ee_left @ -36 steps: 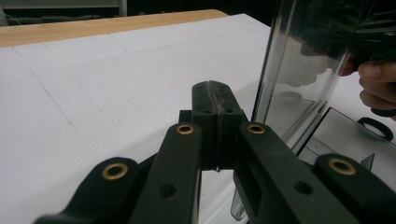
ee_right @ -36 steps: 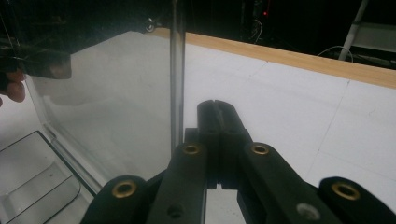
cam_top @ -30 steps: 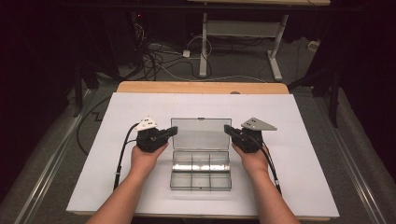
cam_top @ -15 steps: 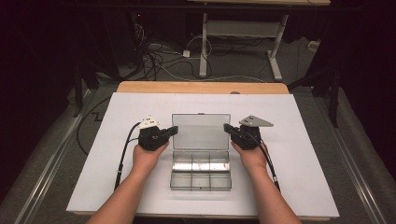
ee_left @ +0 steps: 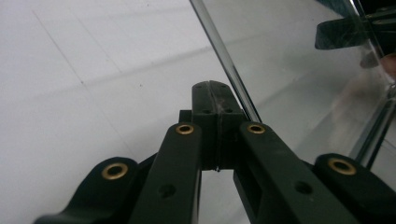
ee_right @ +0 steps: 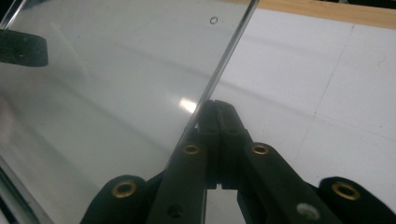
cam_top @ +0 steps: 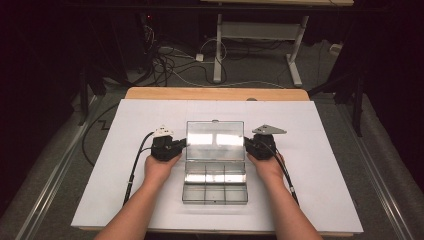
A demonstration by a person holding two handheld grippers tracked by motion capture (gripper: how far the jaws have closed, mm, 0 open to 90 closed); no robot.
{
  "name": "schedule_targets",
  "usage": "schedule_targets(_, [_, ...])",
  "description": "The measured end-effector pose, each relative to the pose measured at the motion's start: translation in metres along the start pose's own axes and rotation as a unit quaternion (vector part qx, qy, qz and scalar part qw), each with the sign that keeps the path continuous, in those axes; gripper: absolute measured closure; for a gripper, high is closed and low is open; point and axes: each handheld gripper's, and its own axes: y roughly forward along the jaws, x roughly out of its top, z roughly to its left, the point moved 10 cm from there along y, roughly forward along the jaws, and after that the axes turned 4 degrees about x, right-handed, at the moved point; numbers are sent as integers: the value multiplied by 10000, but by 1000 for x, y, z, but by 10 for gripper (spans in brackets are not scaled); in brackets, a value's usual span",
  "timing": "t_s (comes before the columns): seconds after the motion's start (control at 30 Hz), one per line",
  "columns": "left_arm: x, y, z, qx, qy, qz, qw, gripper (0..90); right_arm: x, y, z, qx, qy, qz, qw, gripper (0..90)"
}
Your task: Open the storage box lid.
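A clear plastic compartment box (cam_top: 184, 192) lies open on the white table top, its clear lid (cam_top: 215, 140) raised behind the empty compartments. My left gripper (cam_top: 184, 143) is shut, with its tip against the lid's left edge. My right gripper (cam_top: 246, 142) is shut too, at the lid's right edge. In the left gripper view the closed jaws (ee_left: 216, 100) meet beside the lid's rim (ee_left: 224, 60), with nothing between them. The right gripper view shows the same: closed jaws (ee_right: 215, 109) beside the lid's edge (ee_right: 224, 65). Through the lid each view shows the other gripper's tip (ee_left: 355, 32) (ee_right: 23, 46).
White sheet (cam_top: 310, 165) covers the table, with a wooden strip (cam_top: 215, 93) along its far edge. Beyond it on the dark floor lie cables (cam_top: 175, 65) and a white desk frame (cam_top: 260, 35). The black cables of both grippers trail back along the forearms.
Both hands have sunk slightly beside the lid and stayed at its two side edges. The lid's top edge shows a little farther back. Both pairs of jaws stayed shut.
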Motion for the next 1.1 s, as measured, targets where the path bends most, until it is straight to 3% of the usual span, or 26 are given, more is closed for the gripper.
schedule_targets(0.27, [-4, 3, 3, 176, -24, 183, 9997, 877, -5, 2, -4, -80, 36, 140, 9999, 900])
schedule_targets(0.57, [-10, 6, 7, 429, -33, 491, 9979, 877, -13, 6, -9, -164, 55, 372, 9992, 900])
schedule_targets(0.63, [-11, 6, 8, 522, 41, 559, 9971, 877, -15, 6, -11, -207, 74, 424, 9989, 900])
schedule_targets(0.8, [-11, 4, 13, 591, -1, 560, 9967, 877, -15, 6, -15, -298, 91, 423, 9986, 900])
schedule_targets(0.83, [-9, 5, 13, 477, 57, 454, 9978, 877, -14, 5, -16, -296, 102, 403, 9987, 900])
schedule_targets(0.93, [-9, -1, 17, 606, 32, 503, 9969, 877, -12, 1, -20, -314, 123, 359, 9988, 900])
schedule_targets(1.1, [-9, -7, 13, 502, 118, 431, 9977, 877, -12, -6, -21, -290, 137, 313, 9990, 900])
